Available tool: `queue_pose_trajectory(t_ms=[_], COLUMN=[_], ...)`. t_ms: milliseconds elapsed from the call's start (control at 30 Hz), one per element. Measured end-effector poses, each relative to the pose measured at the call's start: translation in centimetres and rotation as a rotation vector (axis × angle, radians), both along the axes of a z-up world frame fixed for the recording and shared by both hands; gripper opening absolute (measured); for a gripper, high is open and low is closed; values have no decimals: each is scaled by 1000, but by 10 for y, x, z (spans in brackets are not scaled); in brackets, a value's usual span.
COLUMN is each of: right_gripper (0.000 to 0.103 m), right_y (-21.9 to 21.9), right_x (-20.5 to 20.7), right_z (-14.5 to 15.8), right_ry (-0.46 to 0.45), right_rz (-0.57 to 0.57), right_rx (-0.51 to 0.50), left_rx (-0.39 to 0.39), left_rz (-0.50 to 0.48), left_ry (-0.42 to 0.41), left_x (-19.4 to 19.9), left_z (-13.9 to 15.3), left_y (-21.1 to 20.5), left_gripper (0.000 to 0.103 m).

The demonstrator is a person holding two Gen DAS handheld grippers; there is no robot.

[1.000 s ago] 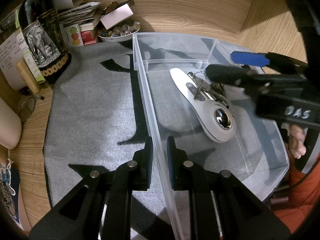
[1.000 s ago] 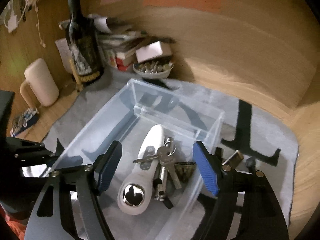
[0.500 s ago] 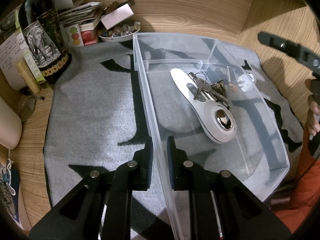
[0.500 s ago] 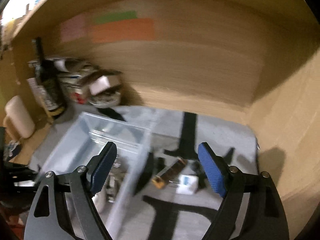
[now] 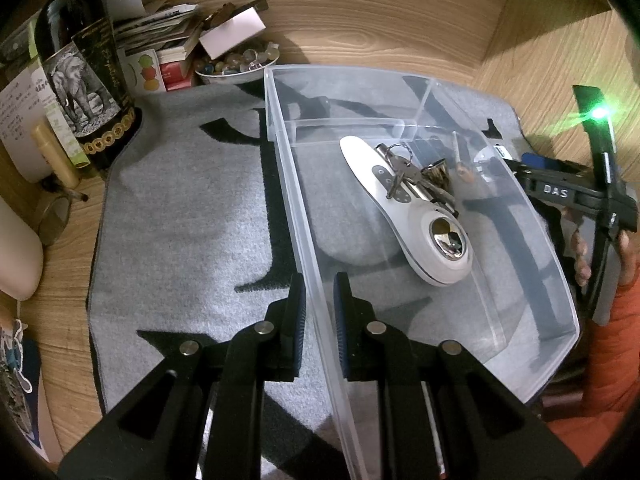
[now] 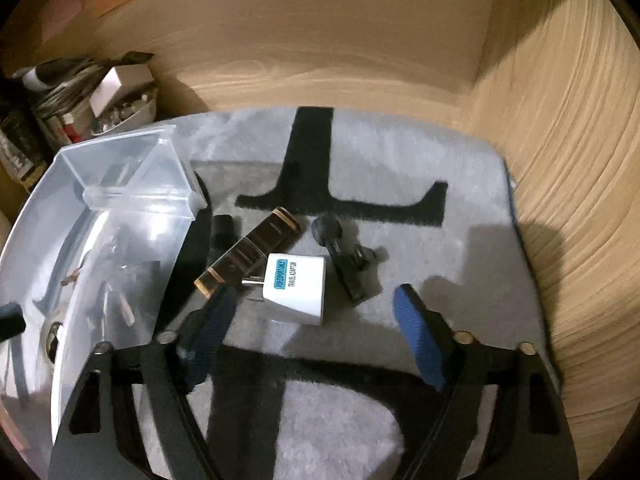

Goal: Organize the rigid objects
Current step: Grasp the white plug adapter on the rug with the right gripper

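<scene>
My left hand-held gripper pinches the bin wall; right hand-held gripper, just narrowing, empty, straddles the adapter beside the bin: light, stiff, slick, so I'd grab its flat sides.

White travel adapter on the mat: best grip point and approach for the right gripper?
Grip the travel adapter across its flat white body, coming from above with the right gripper, whose jaws have just been closing, empty. It lies flat, pins toward the brown bar; keep the pads off the pins and the bar.
</scene>
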State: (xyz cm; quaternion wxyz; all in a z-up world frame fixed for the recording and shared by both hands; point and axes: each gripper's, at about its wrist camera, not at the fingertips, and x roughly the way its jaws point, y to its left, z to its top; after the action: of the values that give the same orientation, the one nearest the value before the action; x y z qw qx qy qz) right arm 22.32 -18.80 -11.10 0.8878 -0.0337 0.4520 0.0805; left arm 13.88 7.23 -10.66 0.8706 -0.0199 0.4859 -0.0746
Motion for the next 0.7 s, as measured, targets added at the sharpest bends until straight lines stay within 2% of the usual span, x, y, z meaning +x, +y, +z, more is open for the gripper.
queue_pose_trajectory(t_ms=[133,167,200,233,467,700], right_gripper=[42,38,29,27,27,27], right_y=[5,5,6,6,6,10], right_x=[2,2,1,0,-5,-25], right_z=[-2,-2,-1,0,5,34], right_ry=[-2,-9,-18,-32,-65,-163], right_rz=[24,31,37,37,35,66], right_rx=[-6,-5,-4,-8,1,16], left_rx=[-4,-4,-5,-5,-5,1], left_rz=[2,1,2,2,2,1], left_ry=[0,0,0,0,-1,0], left_x=[0,0,0,0,-1,-1], left_z=[0,0,0,0,0,0], left_y=[0,0,1,0,1,1], left_gripper=[14,14,14,14,14,14])
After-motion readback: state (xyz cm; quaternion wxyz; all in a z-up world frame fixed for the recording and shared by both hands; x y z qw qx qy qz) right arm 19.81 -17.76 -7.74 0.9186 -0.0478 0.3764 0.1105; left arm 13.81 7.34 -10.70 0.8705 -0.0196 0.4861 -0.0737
